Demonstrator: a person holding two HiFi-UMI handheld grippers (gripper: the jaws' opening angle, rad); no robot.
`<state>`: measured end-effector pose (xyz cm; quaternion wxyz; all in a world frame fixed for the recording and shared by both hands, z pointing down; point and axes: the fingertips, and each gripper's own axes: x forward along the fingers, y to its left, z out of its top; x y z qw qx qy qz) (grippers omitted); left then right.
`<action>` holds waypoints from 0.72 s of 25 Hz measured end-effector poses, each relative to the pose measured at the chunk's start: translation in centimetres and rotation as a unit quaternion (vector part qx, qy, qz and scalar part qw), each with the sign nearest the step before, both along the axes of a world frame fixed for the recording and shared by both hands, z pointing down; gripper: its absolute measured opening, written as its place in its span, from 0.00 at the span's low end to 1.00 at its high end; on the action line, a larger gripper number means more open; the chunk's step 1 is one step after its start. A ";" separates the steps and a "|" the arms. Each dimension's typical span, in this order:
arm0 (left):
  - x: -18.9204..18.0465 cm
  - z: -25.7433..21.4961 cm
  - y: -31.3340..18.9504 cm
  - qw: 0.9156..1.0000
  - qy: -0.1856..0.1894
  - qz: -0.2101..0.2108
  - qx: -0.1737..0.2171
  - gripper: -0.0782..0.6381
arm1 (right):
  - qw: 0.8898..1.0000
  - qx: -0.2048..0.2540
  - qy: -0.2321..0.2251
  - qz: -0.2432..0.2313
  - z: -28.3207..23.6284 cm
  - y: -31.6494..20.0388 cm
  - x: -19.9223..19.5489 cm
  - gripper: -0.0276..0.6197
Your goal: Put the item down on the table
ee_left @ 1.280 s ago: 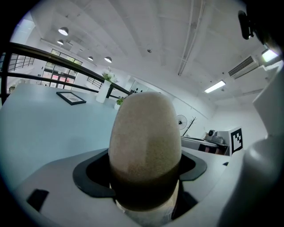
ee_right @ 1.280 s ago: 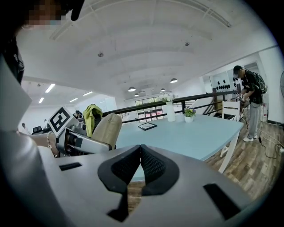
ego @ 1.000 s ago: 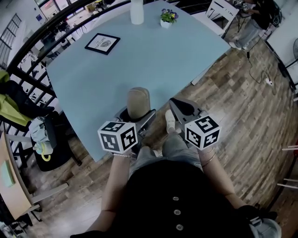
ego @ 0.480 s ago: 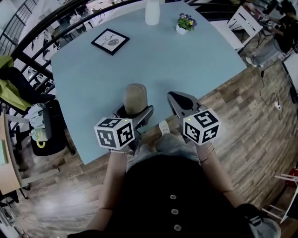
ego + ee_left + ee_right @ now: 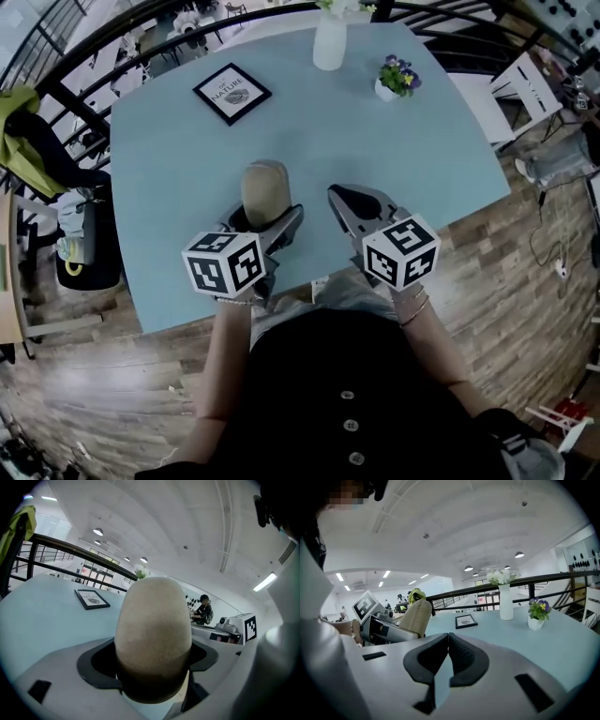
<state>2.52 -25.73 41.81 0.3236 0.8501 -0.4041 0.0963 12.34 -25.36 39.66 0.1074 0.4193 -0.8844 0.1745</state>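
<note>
A tan, egg-shaped item (image 5: 265, 190) with a fuzzy surface stands upright between the jaws of my left gripper (image 5: 267, 223), which is shut on its lower part, over the near part of the light blue table (image 5: 427, 155). In the left gripper view the item (image 5: 153, 630) fills the middle and hides the gap of my left gripper (image 5: 153, 670). Whether its base touches the table is hidden. My right gripper (image 5: 351, 208) hangs just to the right with nothing in it. In its own view my right gripper (image 5: 448, 654) has its pads pressed together, and the item (image 5: 415, 616) shows at the left.
A black-framed picture (image 5: 232, 93) lies at the far left of the table. A white vase (image 5: 329, 42) and a small flower pot (image 5: 395, 79) stand at the far side. A black railing (image 5: 89, 70) runs behind, and a bag (image 5: 82, 242) sits on the floor left.
Both grippers have come forward from the table's near edge to over its surface. The item stays in the left gripper and the right gripper stays shut.
</note>
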 end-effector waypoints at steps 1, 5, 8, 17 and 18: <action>0.4 0.1 -0.4 1.000 -0.001 -0.005 -0.001 0.69 | 1.000 0.000 0.001 -0.006 0.1 -0.6 0.4 0.05; 1.2 0.8 -1.7 0.999 -0.005 -0.033 -0.008 0.69 | 0.999 -0.009 -0.004 -0.033 1.0 -2.5 1.3 0.05; 1.5 1.3 -2.3 0.999 -0.010 -0.047 -0.012 0.69 | 0.999 -0.019 -0.009 -0.048 1.9 -3.5 1.6 0.05; 1.5 2.2 -3.1 0.997 -0.029 -0.066 -0.027 0.69 | 0.997 -0.037 -0.027 -0.070 3.3 -5.0 1.6 0.05; 1.5 2.3 -3.2 0.997 -0.030 -0.067 -0.029 0.69 | 0.996 -0.039 -0.027 -0.071 3.4 -5.1 1.6 0.05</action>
